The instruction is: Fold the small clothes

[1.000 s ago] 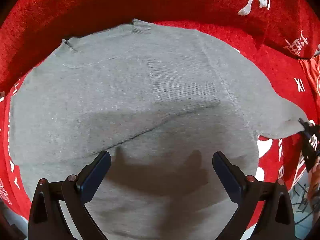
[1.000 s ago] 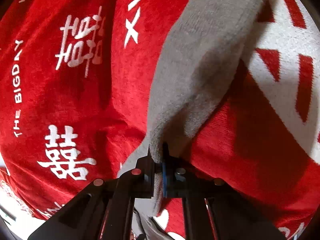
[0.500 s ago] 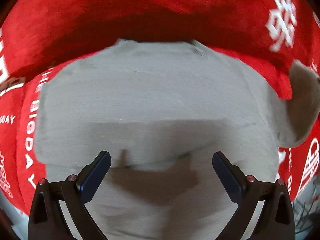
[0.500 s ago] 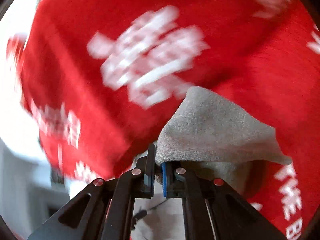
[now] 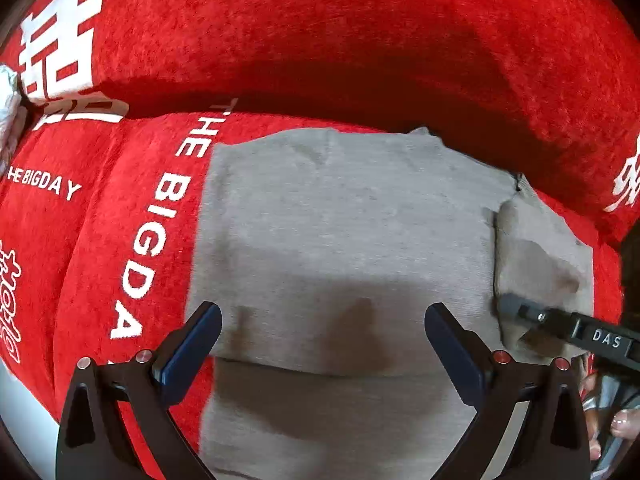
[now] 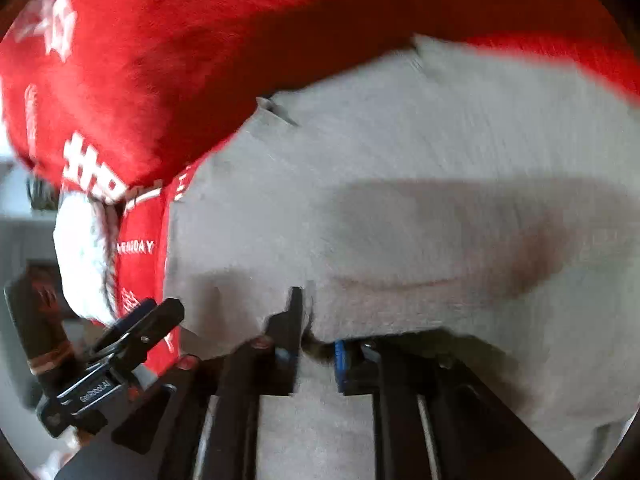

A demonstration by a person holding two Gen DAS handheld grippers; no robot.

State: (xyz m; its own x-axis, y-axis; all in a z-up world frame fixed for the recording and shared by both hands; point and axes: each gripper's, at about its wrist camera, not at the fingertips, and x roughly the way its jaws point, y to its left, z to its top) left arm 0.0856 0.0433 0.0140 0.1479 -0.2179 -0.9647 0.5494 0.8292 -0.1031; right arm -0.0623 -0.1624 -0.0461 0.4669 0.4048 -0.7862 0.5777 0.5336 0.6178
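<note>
Red plush cover (image 5: 360, 40) printed with white lettering fills the background and seems to drape a cushioned seat; its raised back runs behind the work. On the seat lies the grey knit garment (image 5: 340, 232), spread flat, its left edge just beside the "THE BIG DAY" lettering (image 5: 160, 232).

At the garment's right side, a flap of sleeve (image 5: 540, 264) is turned inward over the body. The right tongs (image 6: 316, 352) sit at that fold. In the right wrist view, a dark tuft of fabric shows in the narrow gap between the 2 jaws, but the picture is blurred, so I cannot tell whether they grip the cloth or have let go. The left tongs (image 5: 322, 344) hang released, jaws wide apart, above the garment's near half, holding nothing.

The step in hand looks like the right sleeve fold, nearly laid down. Next, I judge, the right tongs must leave the flap without dragging it back, then the lower hem or the left edge needs taking up. Knit this soft will likely slump, so a low, slow carry would suit.
</note>
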